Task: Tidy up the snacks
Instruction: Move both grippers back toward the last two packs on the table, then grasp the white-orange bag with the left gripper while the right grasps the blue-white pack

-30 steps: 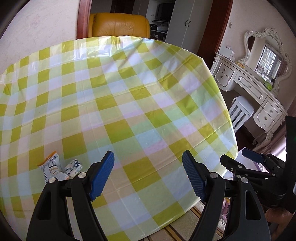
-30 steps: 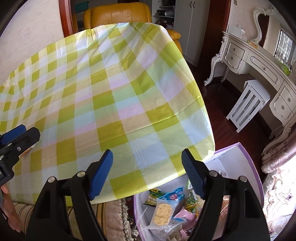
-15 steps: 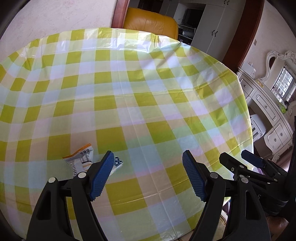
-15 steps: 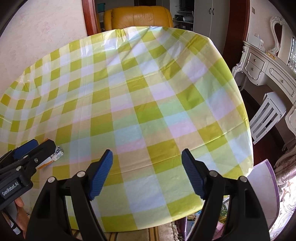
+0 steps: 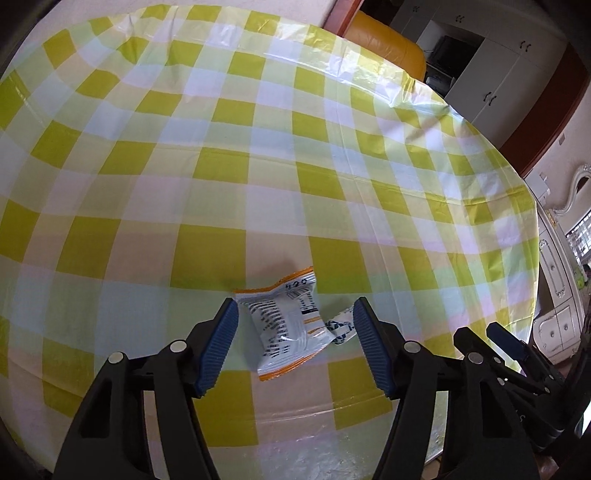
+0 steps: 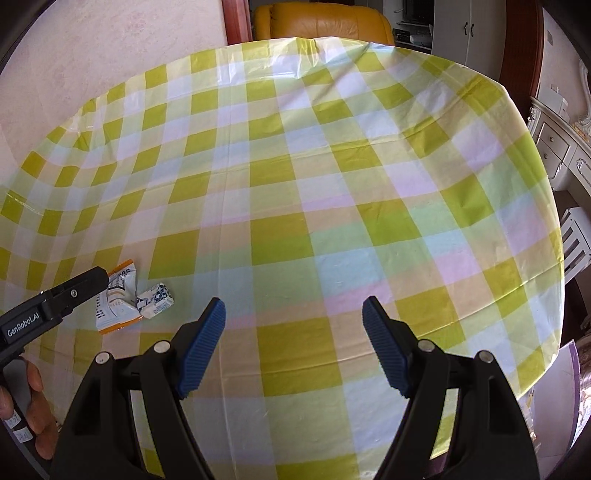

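lying flat low in the middle of the left wrist view, on a round worktop (image 5: 258, 155) under a glossy yellow-green, white and pale-pink checked plastic cloth: a crinkled white foil snack packet with orange sealed edges and dark print (image 5: 284, 325). touching its right corner, a smaller white-and-blue patterned wrapped sweet (image 5: 340, 326).

left tongs (image 5: 295, 343), black with ribbed blue pads, straddling both snacks: left pad just beside the packet's left edge, right pad just beside the sweet. jaws just been closing around them, yet released so far, pads not visibly pressing on either wrapper. whether the left pad grazes the packet, cannot tell.

in the right wrist view, same packet (image 6: 116, 306) and sweet (image 6: 155, 301) at the lower left of the frame, partly covered by a black finger of the left tongs (image 6: 74, 291) reaching in from the left edge. below that, at the lower left corner, fingers of a person's hand (image 6: 37, 413) around the handle.

right tongs (image 6: 295, 350) spread wide and released at the bottom centre of that view, nothing between the blue pads but bare checked cloth; snacks well apart from them, off to the left.

beyond the worktop's far rim: a mustard-yellow leather armchair (image 6: 321, 18) at the top. at the right edge, a white carved dressing table (image 6: 554, 147). at the lower right corner, a corner of a pale purple-rimmed box (image 6: 554, 387).
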### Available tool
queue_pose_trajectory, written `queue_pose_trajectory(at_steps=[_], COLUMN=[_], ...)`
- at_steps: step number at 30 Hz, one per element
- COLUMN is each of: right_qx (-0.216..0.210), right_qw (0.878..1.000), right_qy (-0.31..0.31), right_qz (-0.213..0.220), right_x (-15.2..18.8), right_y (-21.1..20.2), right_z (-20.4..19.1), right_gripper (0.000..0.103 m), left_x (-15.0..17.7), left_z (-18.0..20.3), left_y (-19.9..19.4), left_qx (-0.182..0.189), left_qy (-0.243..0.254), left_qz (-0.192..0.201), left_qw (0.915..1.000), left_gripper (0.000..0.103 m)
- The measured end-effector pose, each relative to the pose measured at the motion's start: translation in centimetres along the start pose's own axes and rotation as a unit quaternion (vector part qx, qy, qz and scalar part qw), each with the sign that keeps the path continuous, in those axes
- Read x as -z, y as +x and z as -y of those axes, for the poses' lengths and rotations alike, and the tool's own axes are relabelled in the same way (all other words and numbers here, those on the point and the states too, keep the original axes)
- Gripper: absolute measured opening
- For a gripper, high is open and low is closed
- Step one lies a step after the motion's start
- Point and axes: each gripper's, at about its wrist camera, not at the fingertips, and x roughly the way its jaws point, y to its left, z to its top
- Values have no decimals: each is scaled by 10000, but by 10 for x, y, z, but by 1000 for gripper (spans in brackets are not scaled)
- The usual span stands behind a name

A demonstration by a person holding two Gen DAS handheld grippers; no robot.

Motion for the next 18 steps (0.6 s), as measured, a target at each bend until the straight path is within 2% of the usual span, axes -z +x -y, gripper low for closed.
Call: queue_pose_trajectory(at_steps=[7,16,18], right_qx=[-298,-489,-514], right_qw=[9961,9881,9875], right_qy=[-810,-1435,-1463], right_qz=[-177,-252,-291], right_x=[7,6,6], right_y=[15,26,30], right_z=[-38,-65,-67], right_gripper=[77,77,77], left_x=[4,6,6], left_z=[-1,5,6], left_y=[13,29,29], left_qx=[-86,-172,-252], left_qy=[7,163,238], left_qz=[-160,-297,-275], left_qw=[9998,9993,9990], left_gripper=[58,58,54])
